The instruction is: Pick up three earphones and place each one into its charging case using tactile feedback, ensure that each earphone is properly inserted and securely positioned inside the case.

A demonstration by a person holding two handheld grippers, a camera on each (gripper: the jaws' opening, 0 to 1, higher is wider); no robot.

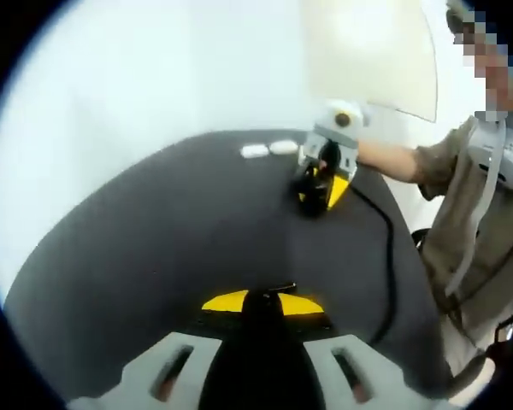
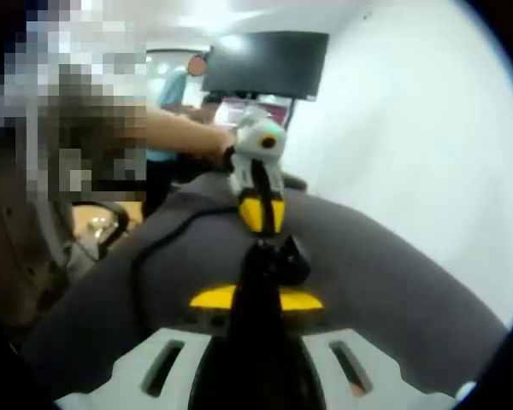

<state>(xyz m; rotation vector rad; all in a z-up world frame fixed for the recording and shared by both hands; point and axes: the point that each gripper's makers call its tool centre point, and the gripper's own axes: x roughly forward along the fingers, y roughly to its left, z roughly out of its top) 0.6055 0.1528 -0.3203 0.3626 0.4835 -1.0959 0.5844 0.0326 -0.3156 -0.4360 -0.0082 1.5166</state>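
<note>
Two small white pieces, one earphone item (image 1: 255,151) and a second (image 1: 284,147), lie side by side at the far edge of the black table (image 1: 154,248). Just right of them, my right gripper (image 1: 318,190) rests its tips on the table. In the right gripper view, my right gripper (image 2: 269,272) is shut on a small black object (image 2: 284,256) at its tips. My left gripper (image 1: 262,301) is shut, its yellow pads together low over the table. It also appears across the table as the left gripper (image 2: 262,215), tips down.
A black cable (image 1: 386,256) runs along the table's right side. A person (image 1: 470,196) stands at the right edge. A dark monitor (image 2: 265,64) hangs on the wall behind the table, with a white wall to its right.
</note>
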